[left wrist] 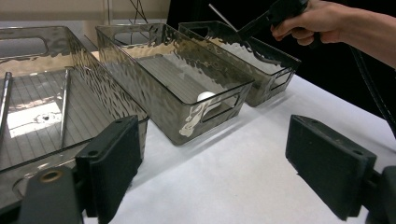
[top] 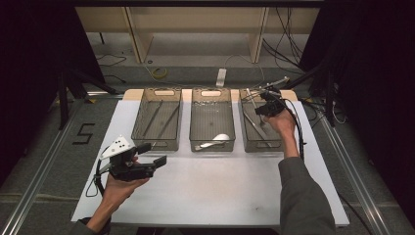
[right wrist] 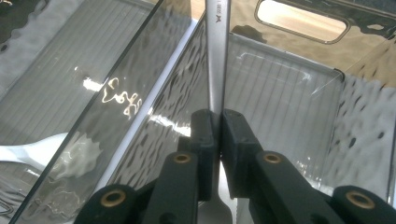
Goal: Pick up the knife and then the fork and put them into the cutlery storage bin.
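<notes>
Cutlery piece (right wrist: pixel 216 51), a flat steel handle, is clamped between the closed jaws of the right hand-held gripper (right wrist: pixel 217 122) above the right-hand bin (top: pixel 254 142) at the far right of the tabletop (top: pixel 215 191). Judging by the sorted bins, the step in hand is dropping this piece into its bin; the next move calls for lowering it inside the walls, laying it flat beside the piece already there, then parting the jaws.

Nearest, at the left, the left hand-held gripper (left wrist: pixel 212 163) hangs just over the tabletop, its jaws wide apart and nothing between them. Beyond it stand the left bin (top: pixel 139 139) with two thin rods and the middle bin (top: pixel 193 142) with a white spoon (top: pixel 215 141).

Whether the held piece is a fork or a knife is unclear: its working end is cut off at the bottom of the right gripper view.
</notes>
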